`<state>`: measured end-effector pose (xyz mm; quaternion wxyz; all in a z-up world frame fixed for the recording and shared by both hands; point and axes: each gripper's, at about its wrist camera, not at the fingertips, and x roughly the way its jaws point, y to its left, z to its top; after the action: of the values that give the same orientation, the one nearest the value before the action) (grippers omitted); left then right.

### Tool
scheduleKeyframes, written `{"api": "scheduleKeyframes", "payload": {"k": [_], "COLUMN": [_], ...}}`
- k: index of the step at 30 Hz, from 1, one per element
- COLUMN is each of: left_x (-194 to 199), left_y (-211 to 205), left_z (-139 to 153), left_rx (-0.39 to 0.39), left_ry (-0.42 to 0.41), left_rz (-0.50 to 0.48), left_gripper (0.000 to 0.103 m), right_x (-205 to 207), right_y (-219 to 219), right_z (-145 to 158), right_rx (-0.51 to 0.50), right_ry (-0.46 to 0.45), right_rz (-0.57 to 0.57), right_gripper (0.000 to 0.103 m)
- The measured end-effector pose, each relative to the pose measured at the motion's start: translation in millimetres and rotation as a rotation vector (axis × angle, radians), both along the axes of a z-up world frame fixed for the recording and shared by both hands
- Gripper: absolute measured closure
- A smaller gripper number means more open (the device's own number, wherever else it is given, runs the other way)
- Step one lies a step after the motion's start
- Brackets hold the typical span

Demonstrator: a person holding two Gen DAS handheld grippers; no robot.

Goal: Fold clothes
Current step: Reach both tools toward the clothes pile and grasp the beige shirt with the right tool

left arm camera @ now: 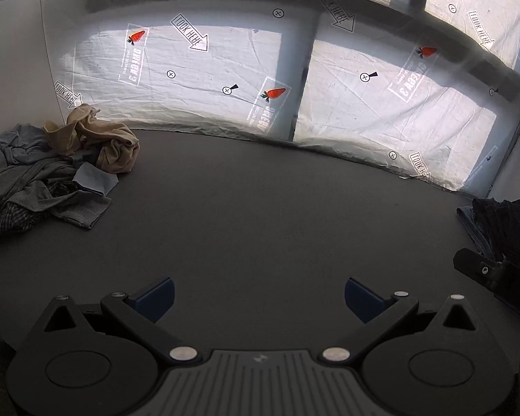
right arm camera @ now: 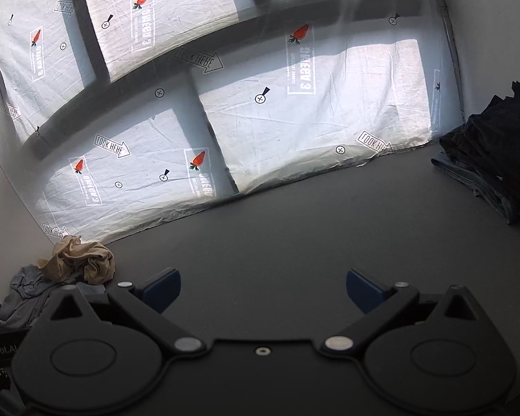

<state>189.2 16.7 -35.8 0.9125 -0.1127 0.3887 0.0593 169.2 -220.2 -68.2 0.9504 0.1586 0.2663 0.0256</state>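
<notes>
Right wrist: tool (right arm camera: 263, 291) hides grey clothes (right arm camera: 20, 294)

Left gripper (left arm camera: 259, 299): black plastic body, two round discs at 7 and 5 o'clock, ribbed grey plate at 6 o'clock with a small pale logo.
Left fingers (left arm camera: 155, 298): blue pads on black angled arms, silver rivets at the joints.
Right gripper (right arm camera: 263, 291): same black build, smooth centre plate, one small screw at 6 o'clock.
Right fingers (right arm camera: 364, 291): blue pads, silver rivets, triangular cut-outs behind.
</notes>
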Motion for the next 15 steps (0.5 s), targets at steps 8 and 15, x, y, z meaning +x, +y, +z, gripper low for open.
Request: {"api": "scheduleKeyframes", "payload": {"k": [8,15], "left_x": [47,114], "left_y": [86,191], "left_z": [-49,-96], "left_rx": [-0.121,-0.169], "left_ry": [0.209,0.292], "left_rz": [0.266,0.378], "left_gripper": [0.0,0.0], "right_x": [91,159], "right_y": [63,171], "right_z": [-23,-37], "right_rx": [-0.15,-0.451], "right_ry": [0.106,0.034], "right_rz": [0.141,0.27], "right_gripper": [0.0,0.0]}}
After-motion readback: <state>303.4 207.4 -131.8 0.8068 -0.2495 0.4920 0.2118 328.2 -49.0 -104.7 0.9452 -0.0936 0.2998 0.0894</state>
